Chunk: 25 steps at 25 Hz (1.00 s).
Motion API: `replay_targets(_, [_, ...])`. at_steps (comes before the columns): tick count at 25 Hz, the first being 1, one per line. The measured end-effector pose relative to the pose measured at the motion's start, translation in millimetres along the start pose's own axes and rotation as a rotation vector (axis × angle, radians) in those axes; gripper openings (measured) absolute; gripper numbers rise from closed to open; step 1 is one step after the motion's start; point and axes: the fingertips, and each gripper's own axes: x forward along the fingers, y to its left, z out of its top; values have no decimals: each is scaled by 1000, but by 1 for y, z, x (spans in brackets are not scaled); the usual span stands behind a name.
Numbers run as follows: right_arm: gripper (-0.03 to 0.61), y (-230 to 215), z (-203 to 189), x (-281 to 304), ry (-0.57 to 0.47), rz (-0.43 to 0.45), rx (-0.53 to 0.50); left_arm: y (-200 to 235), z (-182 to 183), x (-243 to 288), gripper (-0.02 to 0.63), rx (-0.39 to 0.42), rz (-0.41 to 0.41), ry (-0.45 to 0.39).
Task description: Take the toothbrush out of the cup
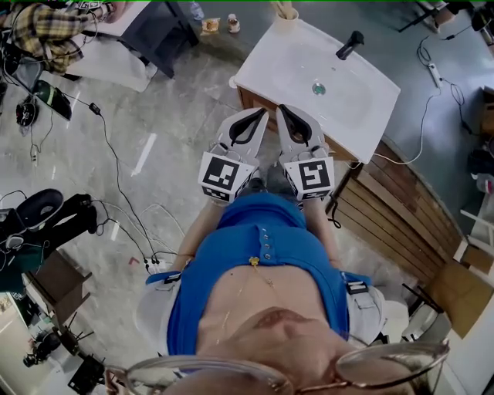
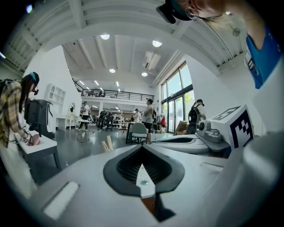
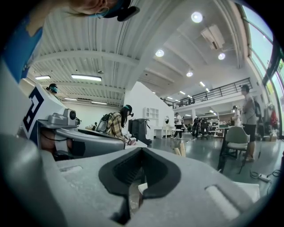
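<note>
Head view looks down past a blue top [image 1: 262, 262] onto a white sink [image 1: 363, 108], which carries a black faucet [image 1: 350, 44] at its far edge and a round drain [image 1: 319, 89] near its middle. The cup [image 1: 286, 21] stands on the sink's far left corner, well apart from the faucet, and the pale toothbrush [image 1: 285, 8] still stands upright inside it. Both claws are held side by side just short of the sink's near edge, pointing towards it.

The left gripper [image 1: 261, 113] has its jaws pressed together, tips meeting with nothing pinched. In its own view the left gripper [image 2: 142, 147] frames only the sink's white surface [image 2: 143, 175] and drain [image 2: 142, 182] through the dark loop of its pads, and two pale handles [image 2: 107, 144] rise beyond.

The right gripper [image 1: 282, 109] sits beside it, nearer the faucet's side of the sink. Its own view shows the right gripper [image 3: 140, 150] likewise closed tip to tip and empty, with the handles [image 3: 179, 150] ahead.
</note>
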Motion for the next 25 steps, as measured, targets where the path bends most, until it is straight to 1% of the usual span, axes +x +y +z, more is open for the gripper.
replay_targets(4, [2, -19, -3, 17, 3, 15, 7, 9, 0, 22, 2, -6, 9, 19])
replay_targets(10, [2, -62, 8, 47, -9, 56, -13, 23, 16, 75, 2, -2, 21, 9])
replay_targets(20, [2, -125, 16, 71, -17, 71, -5, 30, 35, 144, 2, 15, 23, 14])
replay_targets(25, [2, -148, 15, 69, -32, 65, -2, 25, 35, 165, 2, 34, 32, 22])
